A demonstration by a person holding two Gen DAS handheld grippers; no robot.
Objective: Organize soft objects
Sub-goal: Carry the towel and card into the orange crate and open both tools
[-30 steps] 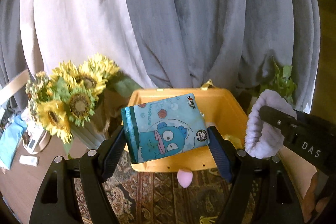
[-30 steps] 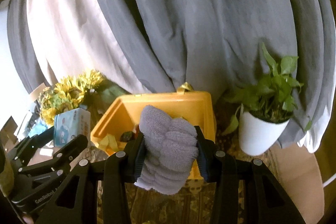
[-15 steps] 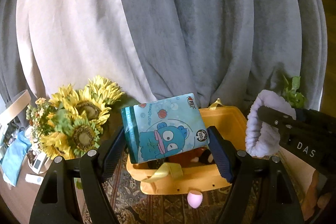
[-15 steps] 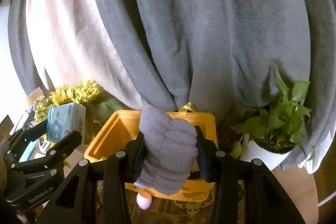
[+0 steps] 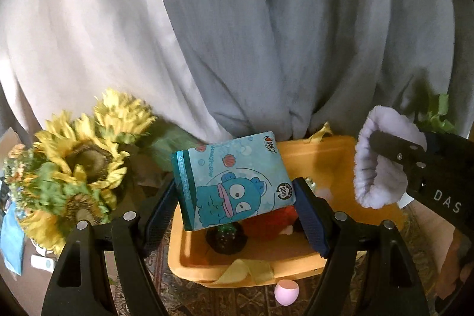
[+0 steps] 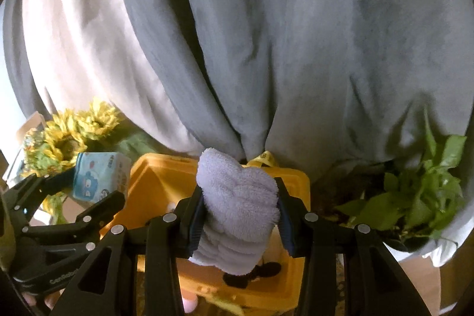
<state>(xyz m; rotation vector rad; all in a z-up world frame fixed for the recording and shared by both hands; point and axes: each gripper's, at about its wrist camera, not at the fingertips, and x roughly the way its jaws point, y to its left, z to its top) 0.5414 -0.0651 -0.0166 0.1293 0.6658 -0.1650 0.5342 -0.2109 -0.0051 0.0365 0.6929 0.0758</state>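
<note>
- Blue tissue pack clamped in your left gripper, over yellow bin.
- Lilac towel squeezed in your right gripper.

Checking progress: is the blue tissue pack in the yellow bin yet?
Not yet. The left gripper holds the tissue pack above the yellow bin.

bin contents: yellow bin interior mostly blocked by the tissue pack — a red soft item and a dark one show only in part
right view bin floor: covered by the lavender towel
plant pot: potted plant pot cut off behind gripper frame
sunflowers: blurred, vase hidden
left edge clutter: too small to identify
pack small print: unreadable
</note>
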